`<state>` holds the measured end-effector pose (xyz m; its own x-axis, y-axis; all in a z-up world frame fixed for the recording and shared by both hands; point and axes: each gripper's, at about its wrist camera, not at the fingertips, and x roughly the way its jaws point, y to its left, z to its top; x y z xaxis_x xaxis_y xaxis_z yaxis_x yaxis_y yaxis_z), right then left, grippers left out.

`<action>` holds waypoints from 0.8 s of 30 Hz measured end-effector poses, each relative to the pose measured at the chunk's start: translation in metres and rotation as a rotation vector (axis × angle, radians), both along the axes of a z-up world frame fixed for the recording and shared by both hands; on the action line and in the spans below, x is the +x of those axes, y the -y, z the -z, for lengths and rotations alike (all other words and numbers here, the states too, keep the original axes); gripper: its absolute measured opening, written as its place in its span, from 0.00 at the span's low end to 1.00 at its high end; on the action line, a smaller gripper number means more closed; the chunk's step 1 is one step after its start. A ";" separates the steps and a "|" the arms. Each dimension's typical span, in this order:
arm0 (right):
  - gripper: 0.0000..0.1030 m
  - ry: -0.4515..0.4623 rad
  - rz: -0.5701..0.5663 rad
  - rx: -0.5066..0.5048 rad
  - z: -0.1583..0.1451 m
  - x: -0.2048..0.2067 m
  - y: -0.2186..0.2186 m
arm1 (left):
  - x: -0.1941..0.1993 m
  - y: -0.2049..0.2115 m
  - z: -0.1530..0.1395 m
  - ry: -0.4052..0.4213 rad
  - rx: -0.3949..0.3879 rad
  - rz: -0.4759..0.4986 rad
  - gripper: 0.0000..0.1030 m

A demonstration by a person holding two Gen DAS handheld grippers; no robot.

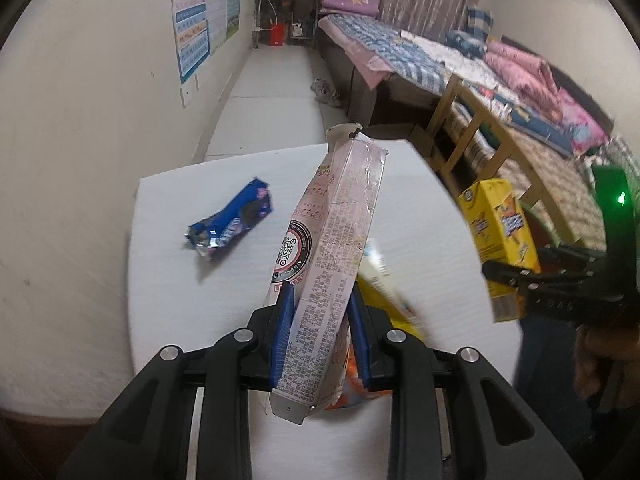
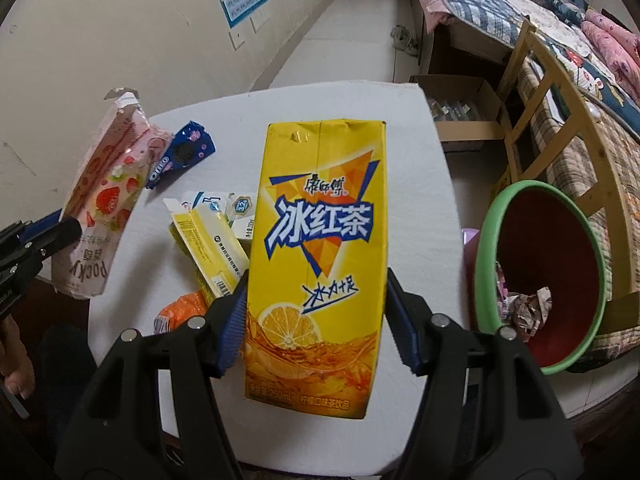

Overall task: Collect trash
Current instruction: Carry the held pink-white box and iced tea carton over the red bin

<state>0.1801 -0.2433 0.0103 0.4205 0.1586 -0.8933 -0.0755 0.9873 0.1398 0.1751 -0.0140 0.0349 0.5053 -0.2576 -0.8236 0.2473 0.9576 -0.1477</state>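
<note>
Holding two pieces of trash above the white desk (image 2: 420, 184), we work with one tool in each hand. Our left tool (image 1: 318, 312) is clenched on a flattened pink Pocky biscuit box (image 1: 332, 248), its blue pads (image 1: 285, 328) pressing the box's narrow sides, and the box rises tilted from the jaws. In the right wrist view the same pink box (image 2: 104, 200) shows at the left edge, printed with strawberries. On the desk beside it lies a crumpled blue Oreo wrapper (image 1: 232, 224), apart from the box. Toward the middle, a torn yellow and white small carton (image 2: 212, 248) lies on the desk with a crushed orange wrapper (image 2: 184, 310) just beside it. Our right tool (image 2: 316, 332) grasps an upright yellow iced-tea drink carton (image 2: 320, 240) at its lower half, both blue pads (image 2: 232, 328) against its sides, and the carton is off the desk. Further right, past the desk's edge, stands a red bin with a green rim (image 2: 492, 216), tilted in this view, with crumpled paper scraps (image 2: 528, 308) inside. A wooden bed frame (image 2: 560, 92) with patterned bedding runs behind the bin
</note>
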 end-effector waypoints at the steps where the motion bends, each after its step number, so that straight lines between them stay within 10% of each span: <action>1: 0.58 0.006 0.003 0.002 -0.003 -0.002 0.003 | -0.001 0.002 -0.001 0.000 -0.012 -0.001 0.24; 24: 0.58 0.032 0.149 0.014 -0.013 -0.019 0.106 | 0.015 0.130 0.000 -0.036 -0.084 0.184 0.21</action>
